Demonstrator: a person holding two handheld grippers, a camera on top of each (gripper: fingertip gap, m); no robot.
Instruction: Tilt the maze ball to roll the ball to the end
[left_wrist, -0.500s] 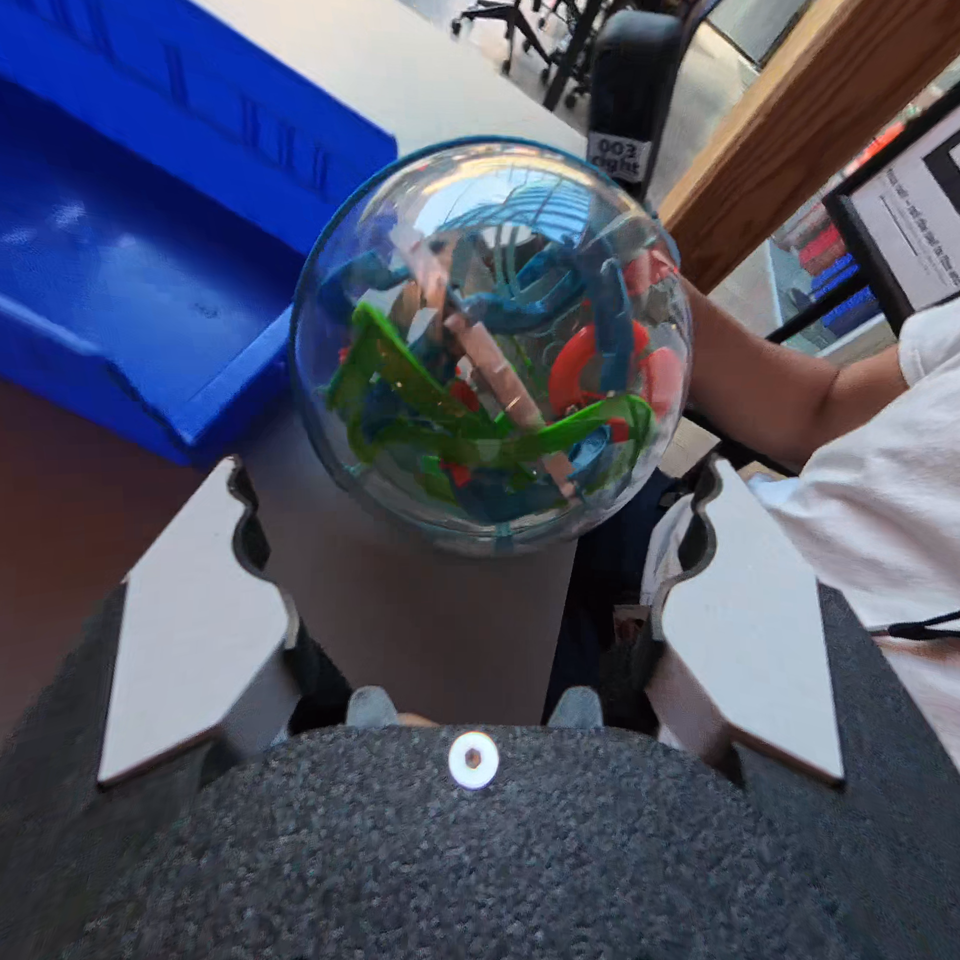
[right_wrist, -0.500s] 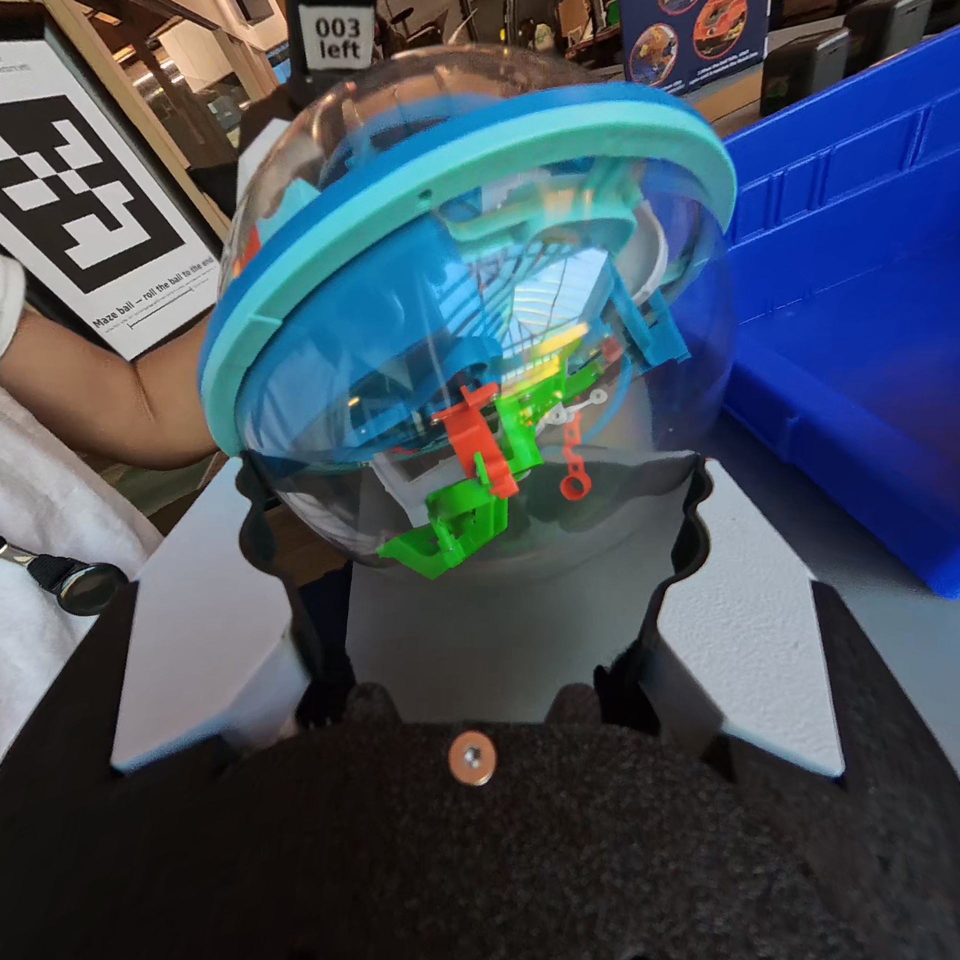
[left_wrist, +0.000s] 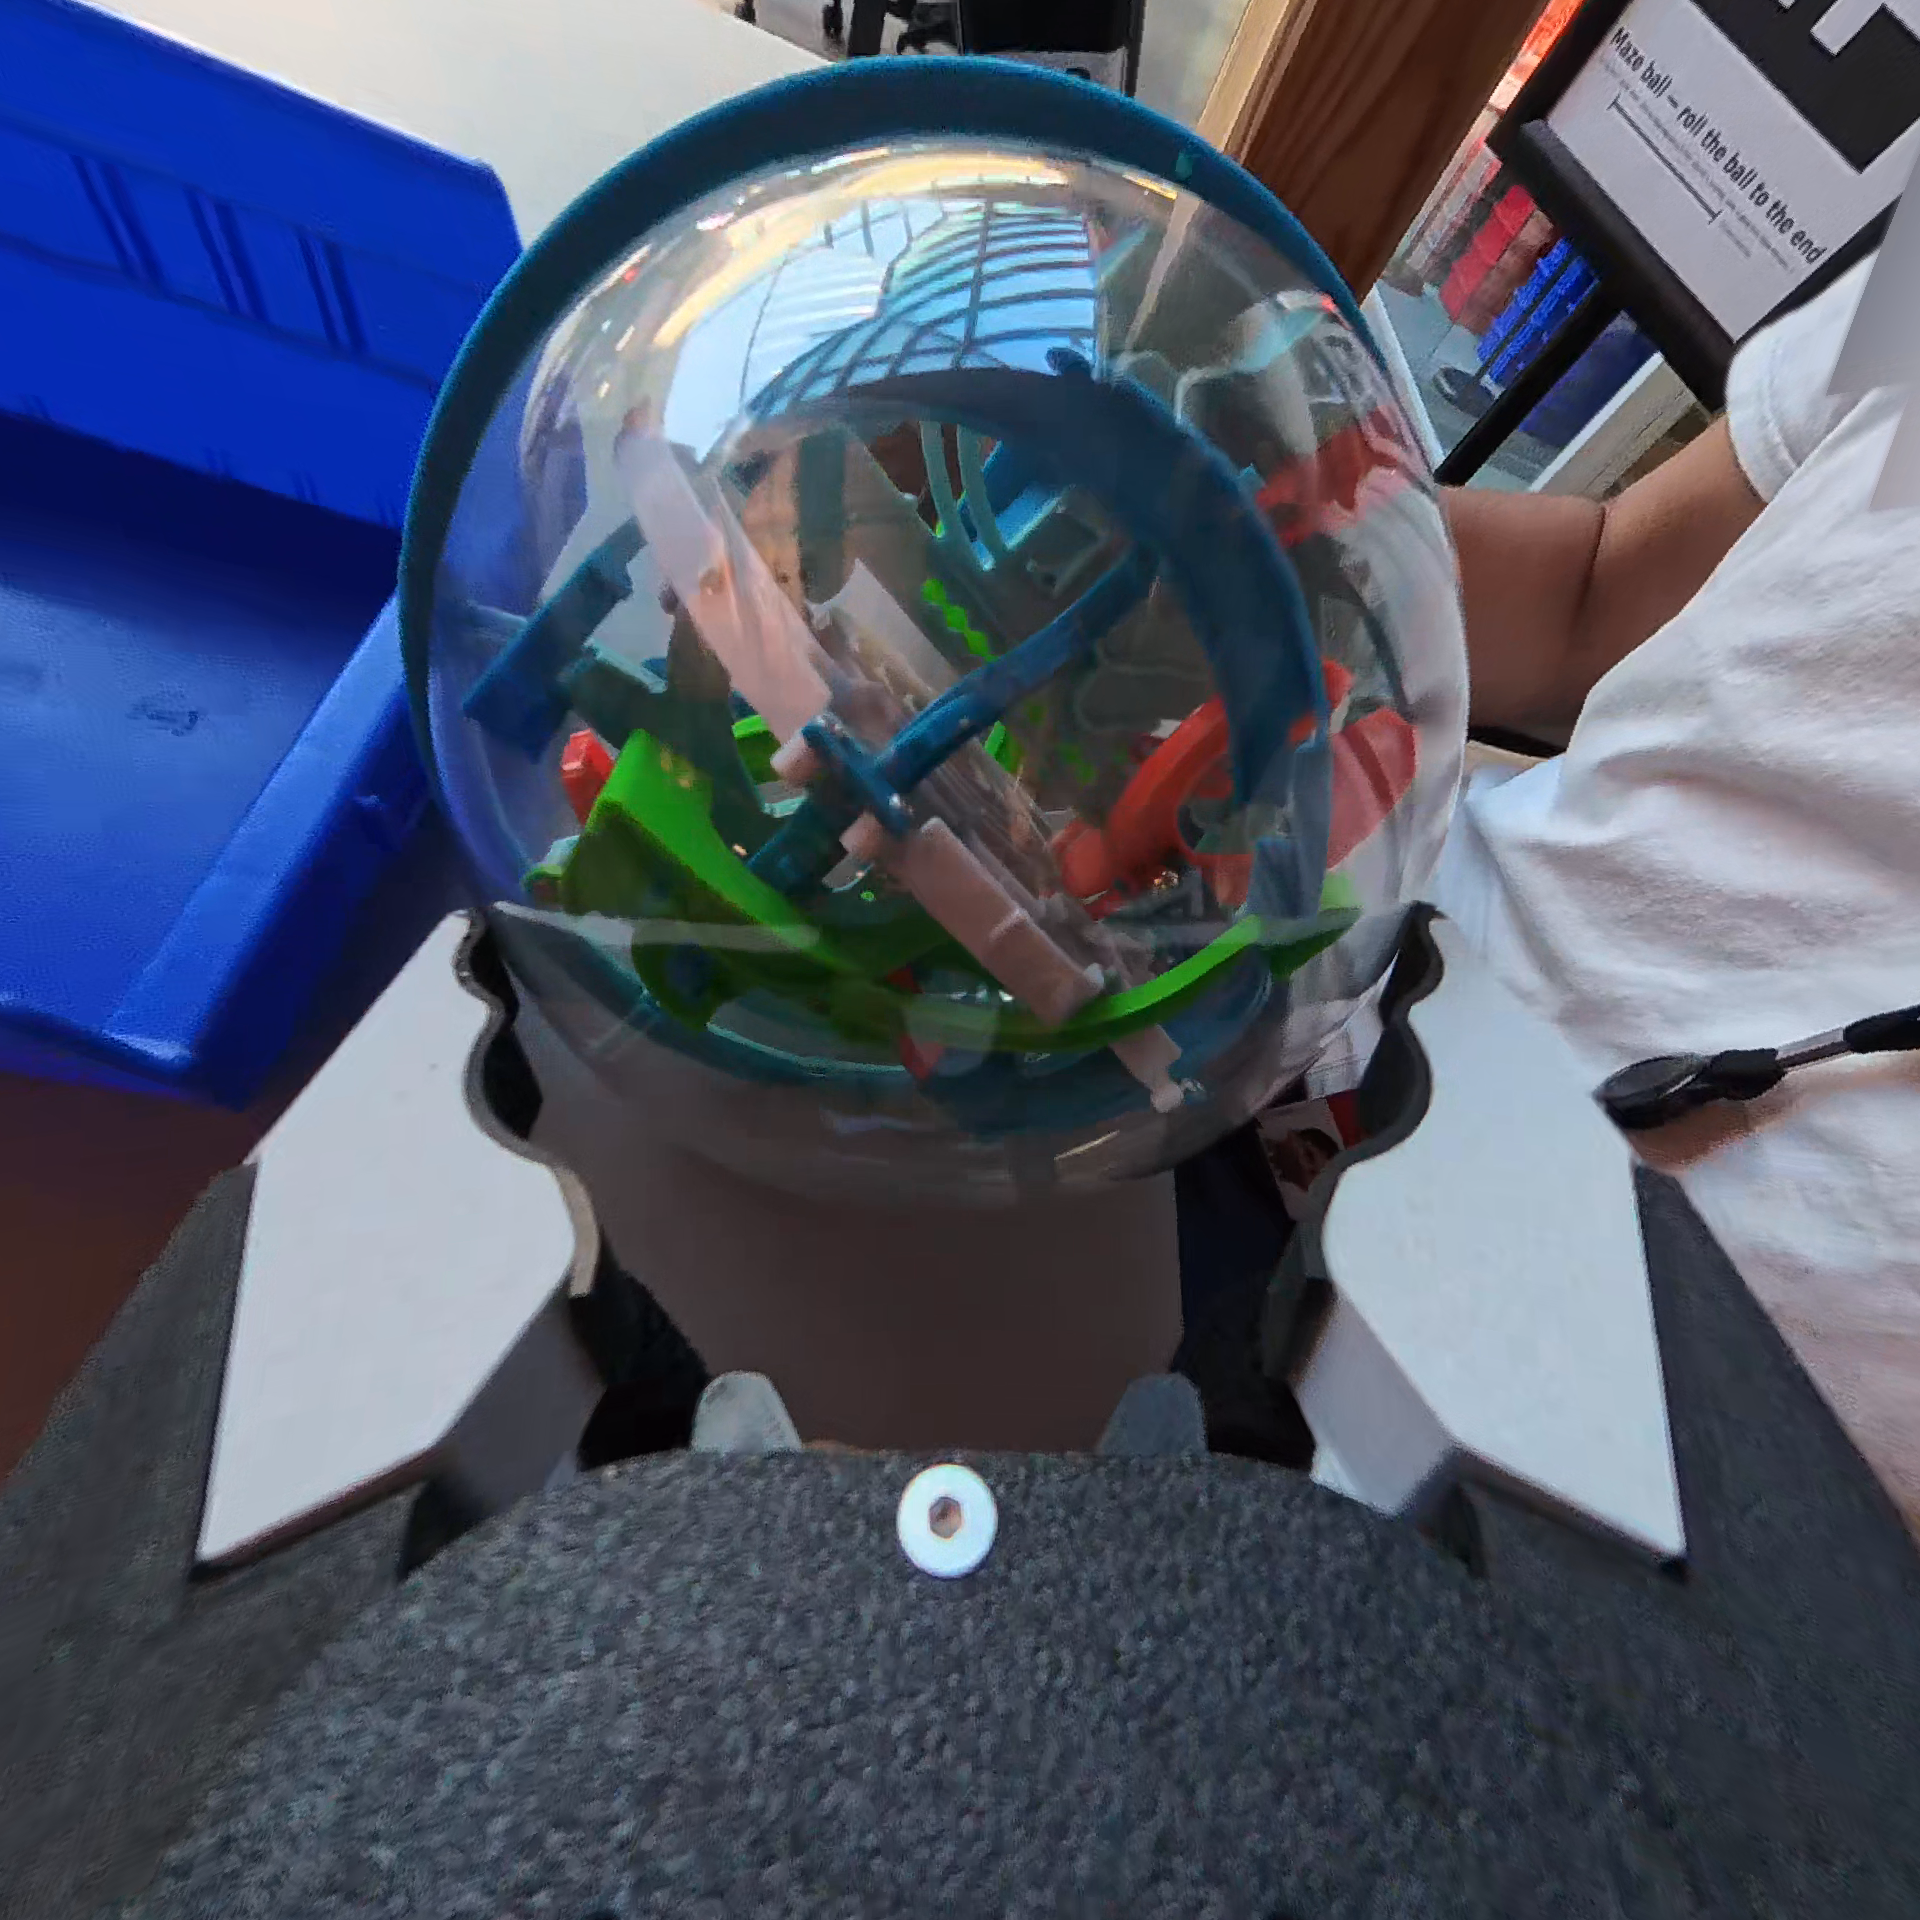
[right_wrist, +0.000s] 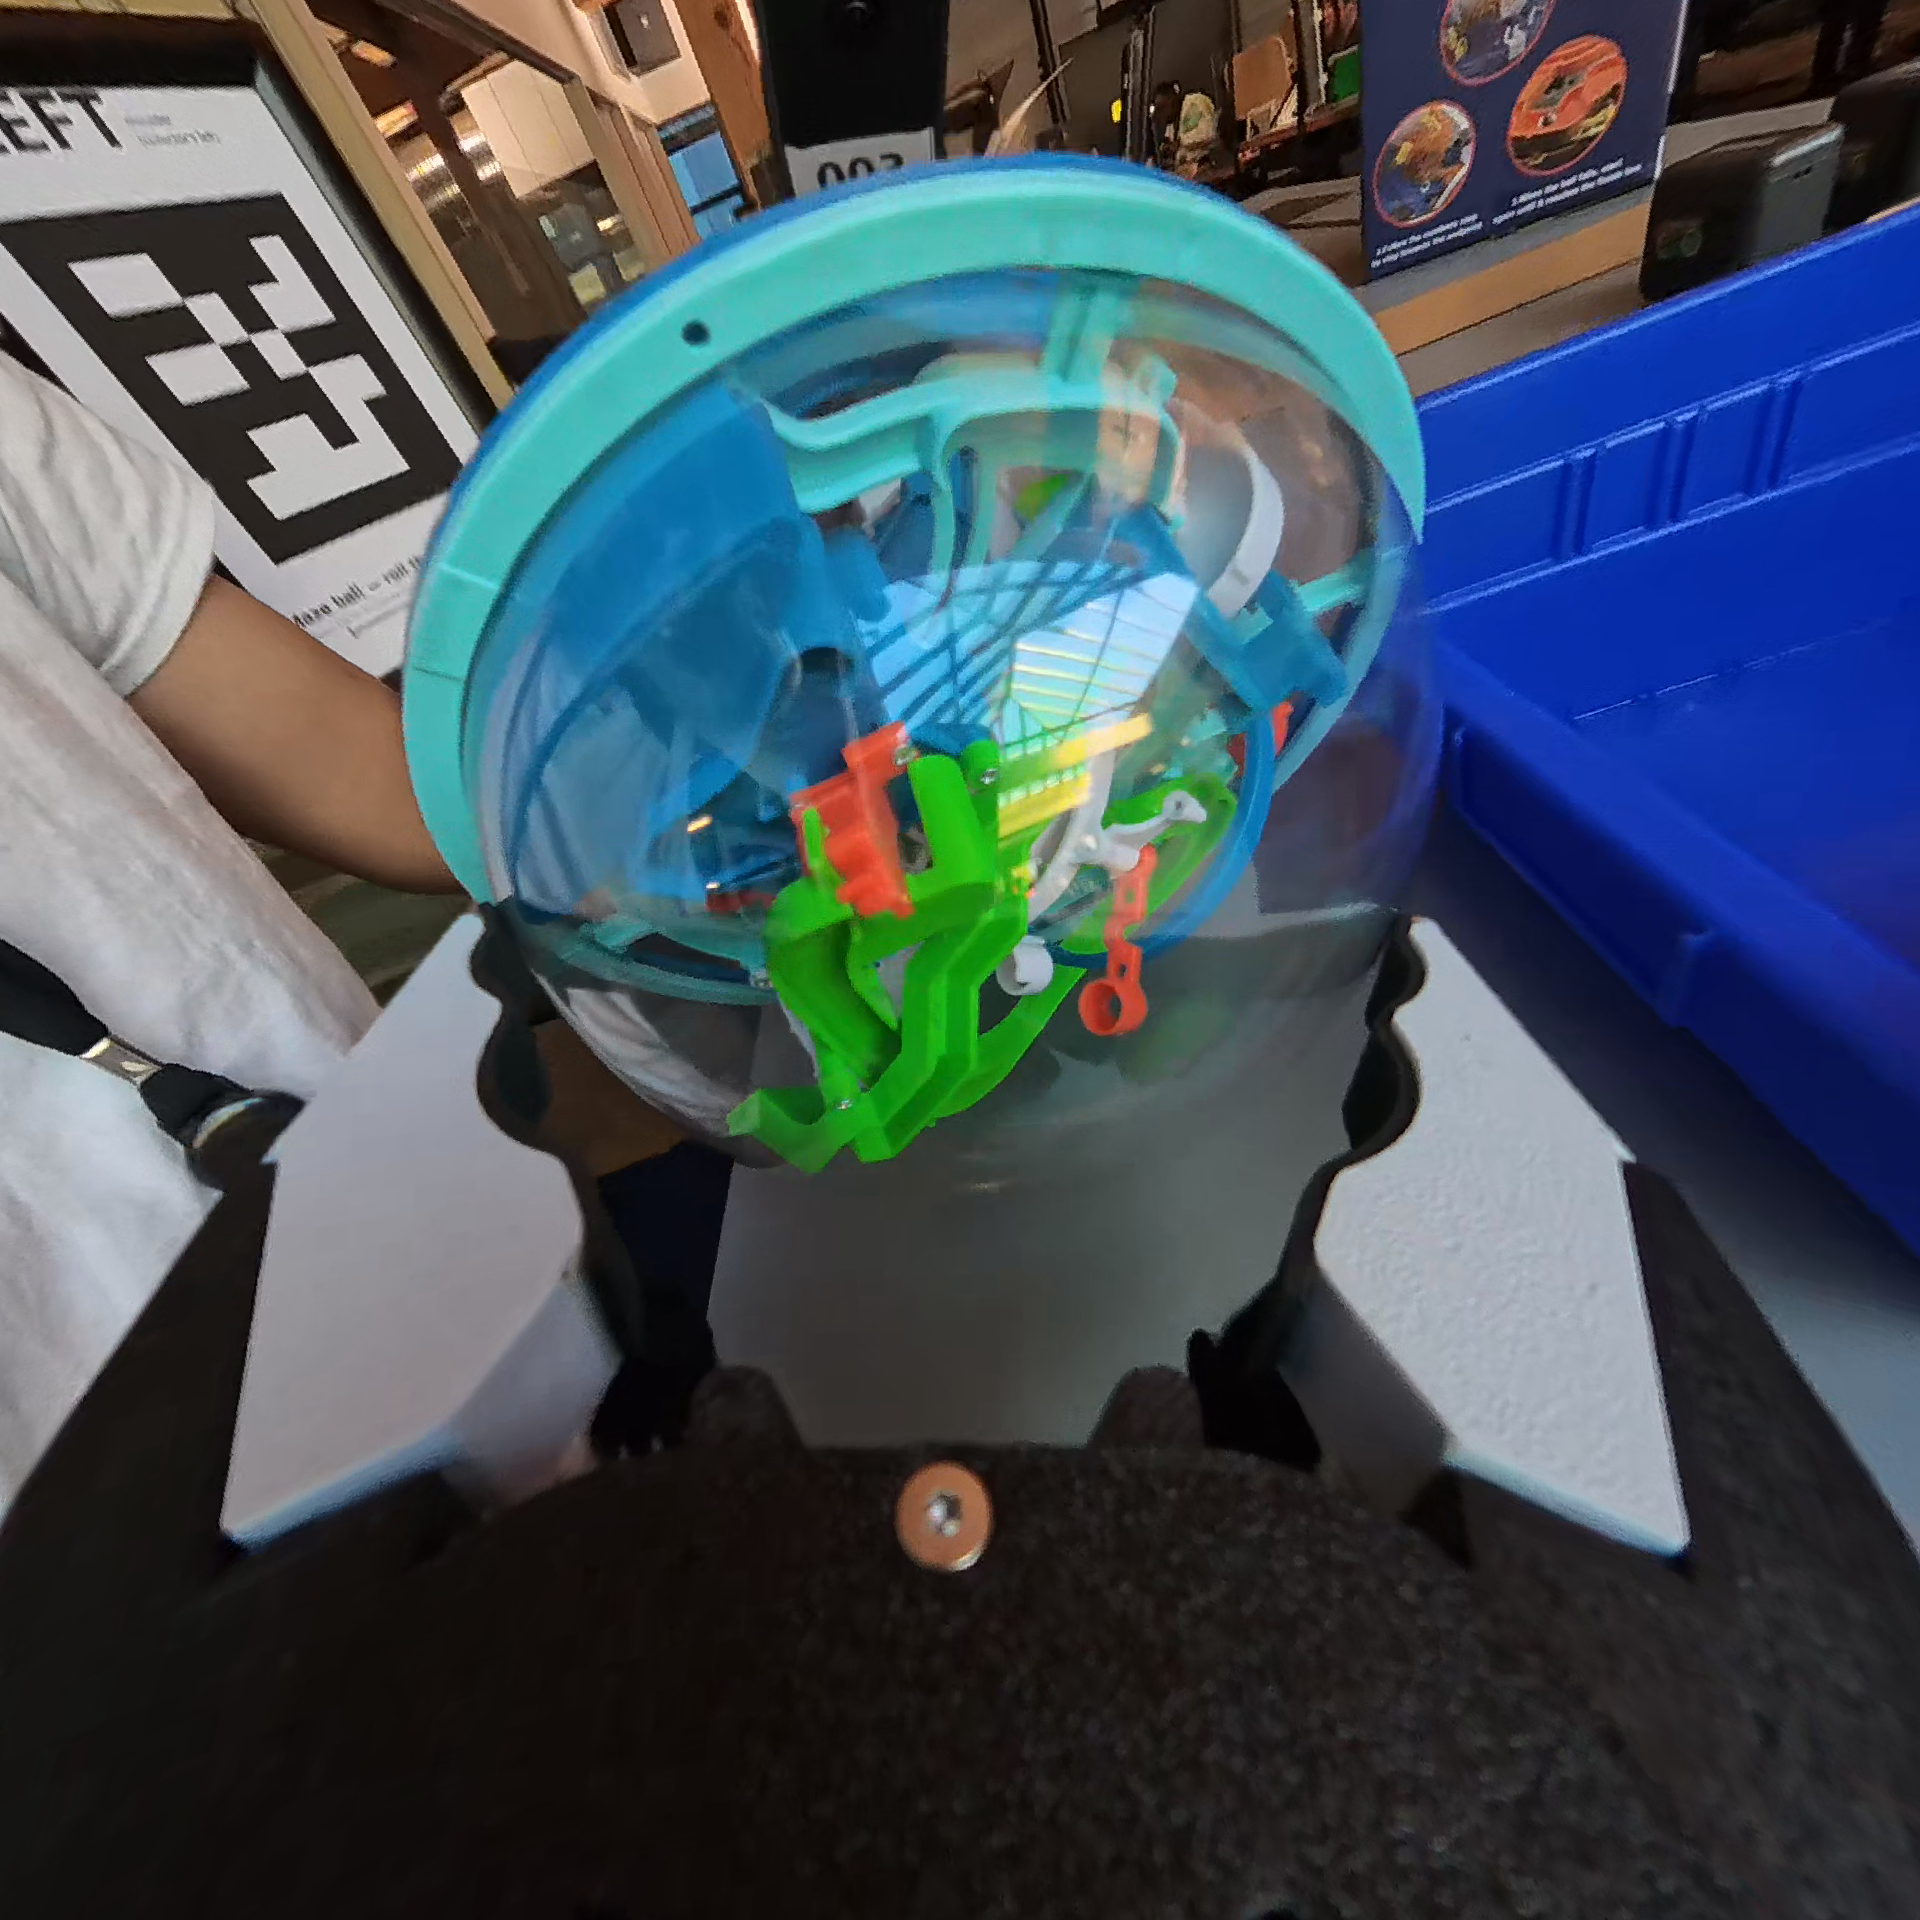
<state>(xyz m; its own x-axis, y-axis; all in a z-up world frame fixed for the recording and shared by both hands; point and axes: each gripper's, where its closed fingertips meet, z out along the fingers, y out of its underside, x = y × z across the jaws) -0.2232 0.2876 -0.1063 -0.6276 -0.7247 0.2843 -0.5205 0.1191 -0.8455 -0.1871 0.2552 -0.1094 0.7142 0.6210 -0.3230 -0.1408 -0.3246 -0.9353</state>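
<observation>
Right tool (right_wrist: 940, 935): clenched on maze ball (right_wrist: 925, 707), pads on both flanks.
Left tool (left_wrist: 951, 935): same, opposite side.
Tip: tilt slow, w/ both tools together.

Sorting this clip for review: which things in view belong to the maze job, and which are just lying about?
Job:
- maze ball, clear sphere with teal ring
- left tool and right tool, both around the ball

Lying about:
- blue bin
- marker sign
- poster

One maze ball (left_wrist: 935, 644), one blue bin (left_wrist: 208, 520), two claws.
</observation>
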